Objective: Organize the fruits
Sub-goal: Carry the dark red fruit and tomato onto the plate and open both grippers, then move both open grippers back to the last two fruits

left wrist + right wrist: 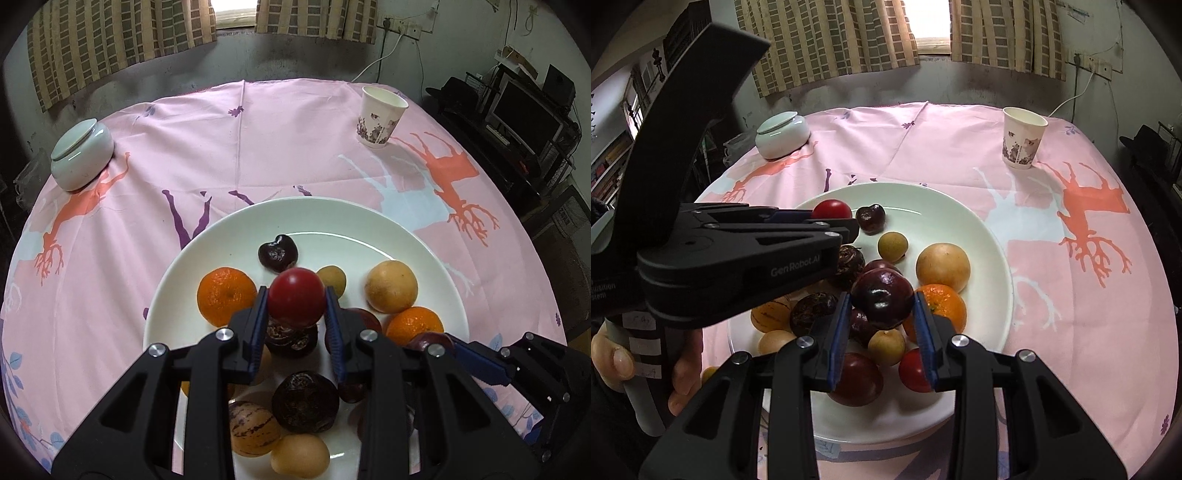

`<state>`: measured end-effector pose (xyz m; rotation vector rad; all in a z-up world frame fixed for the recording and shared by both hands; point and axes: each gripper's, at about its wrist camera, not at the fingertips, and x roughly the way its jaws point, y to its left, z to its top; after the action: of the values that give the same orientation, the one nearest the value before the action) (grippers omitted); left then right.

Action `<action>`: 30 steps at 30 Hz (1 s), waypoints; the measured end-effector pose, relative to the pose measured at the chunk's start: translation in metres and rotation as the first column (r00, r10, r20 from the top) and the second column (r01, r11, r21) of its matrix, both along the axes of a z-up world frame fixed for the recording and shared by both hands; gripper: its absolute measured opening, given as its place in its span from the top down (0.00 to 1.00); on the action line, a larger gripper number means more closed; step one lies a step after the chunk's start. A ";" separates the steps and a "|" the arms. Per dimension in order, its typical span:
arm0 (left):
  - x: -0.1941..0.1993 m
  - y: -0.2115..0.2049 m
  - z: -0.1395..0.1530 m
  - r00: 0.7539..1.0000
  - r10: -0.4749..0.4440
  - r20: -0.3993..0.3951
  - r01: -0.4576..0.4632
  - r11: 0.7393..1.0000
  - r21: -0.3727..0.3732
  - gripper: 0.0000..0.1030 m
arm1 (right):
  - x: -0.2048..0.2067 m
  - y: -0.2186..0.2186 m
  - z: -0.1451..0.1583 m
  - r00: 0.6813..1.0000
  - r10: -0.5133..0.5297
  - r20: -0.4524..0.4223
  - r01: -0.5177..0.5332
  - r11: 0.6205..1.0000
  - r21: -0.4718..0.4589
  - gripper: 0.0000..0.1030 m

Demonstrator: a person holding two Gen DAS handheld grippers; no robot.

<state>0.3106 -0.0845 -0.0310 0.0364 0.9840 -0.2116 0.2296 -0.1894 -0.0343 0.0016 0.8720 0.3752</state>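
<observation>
A white plate [221, 229] on the pink cloth holds several fruits: two oranges [226, 295], a yellow round fruit [391, 286], a dark cherry [277, 253], dark brown chestnut-like fruits [306, 402] and a striped melon-like fruit [255, 428]. My left gripper [296, 295] is shut on a red tomato [296, 306] above the plate; the right wrist view shows it too, left gripper [827, 218] with the tomato [832, 209]. My right gripper [882, 299] is shut on a dark purple plum [882, 306] above the plate [960, 206], beside an orange [945, 302].
A patterned paper cup [380, 118] stands at the far right of the table, and a lidded pale ceramic jar [81, 155] at the far left. A person's hand [613, 358] holds the left gripper's handle. A screen and shelves [524, 114] stand beyond the table's right edge.
</observation>
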 end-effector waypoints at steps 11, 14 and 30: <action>-0.029 0.021 0.031 0.996 0.035 0.082 -0.035 0.999 -0.007 0.29 | -0.013 0.000 0.009 0.990 -0.013 0.142 0.017 1.000 -0.025 0.23; -0.066 0.040 0.041 0.993 0.046 0.111 -0.041 0.998 -0.040 0.15 | -0.023 -0.005 0.011 0.984 -0.024 0.179 0.030 0.999 -0.029 0.13; -0.222 0.149 -0.028 0.960 0.253 0.118 -0.255 0.967 0.004 0.14 | -0.108 0.018 0.017 0.982 0.078 0.171 -0.097 0.989 0.111 0.09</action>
<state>0.0888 0.0641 -0.0592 -0.0593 0.8646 0.0362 0.1216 -0.1714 -0.0168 0.0413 0.6849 0.5024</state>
